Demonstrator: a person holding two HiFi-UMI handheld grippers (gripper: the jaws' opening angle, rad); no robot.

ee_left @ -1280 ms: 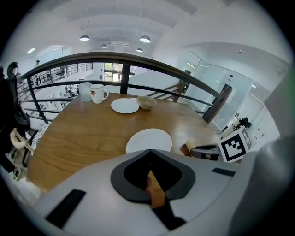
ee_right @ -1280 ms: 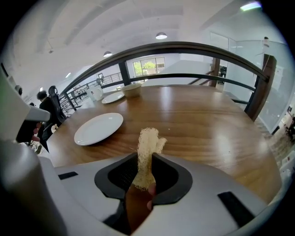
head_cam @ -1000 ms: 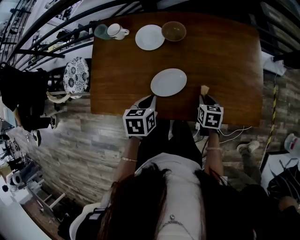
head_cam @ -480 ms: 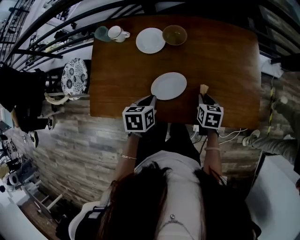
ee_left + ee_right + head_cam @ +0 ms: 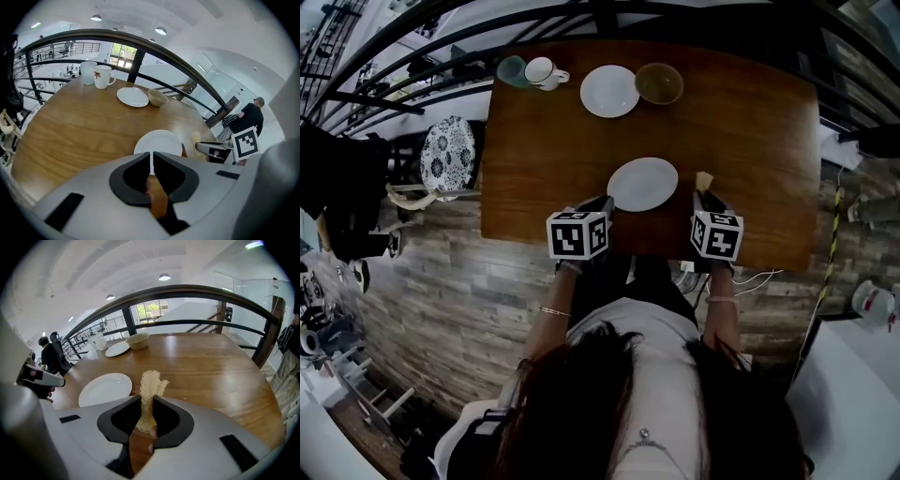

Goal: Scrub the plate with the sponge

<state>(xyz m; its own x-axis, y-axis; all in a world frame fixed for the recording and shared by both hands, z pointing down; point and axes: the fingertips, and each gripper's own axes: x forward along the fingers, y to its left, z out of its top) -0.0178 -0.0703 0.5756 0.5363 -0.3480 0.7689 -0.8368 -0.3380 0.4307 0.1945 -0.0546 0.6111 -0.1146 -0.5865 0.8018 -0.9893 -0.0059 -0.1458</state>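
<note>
A white plate (image 5: 643, 184) lies near the front edge of the wooden table (image 5: 544, 150). My left gripper (image 5: 602, 202) sits at the plate's near-left rim, jaws shut to a thin slit with nothing clearly clamped. In the left gripper view the plate (image 5: 159, 142) lies just beyond the left gripper (image 5: 151, 161). My right gripper (image 5: 705, 195) hovers to the right of the plate, shut on a beige sponge (image 5: 704, 180). In the right gripper view the sponge (image 5: 150, 383) stands up out of the right gripper (image 5: 147, 401), with the plate (image 5: 105, 389) to its left.
At the table's far side stand a second plate (image 5: 609, 91), a bowl (image 5: 659, 82), a mug (image 5: 544, 69) and a teal cup (image 5: 511, 67). A dark railing (image 5: 140, 42) curves behind the table. A patterned stool (image 5: 450, 155) stands at the left. A person (image 5: 251, 117) stands off to the right.
Both grippers have come forward over the table's front edge and closer to the plate. The sponge stays in the right gripper; the plate has not shifted on the table.
</note>
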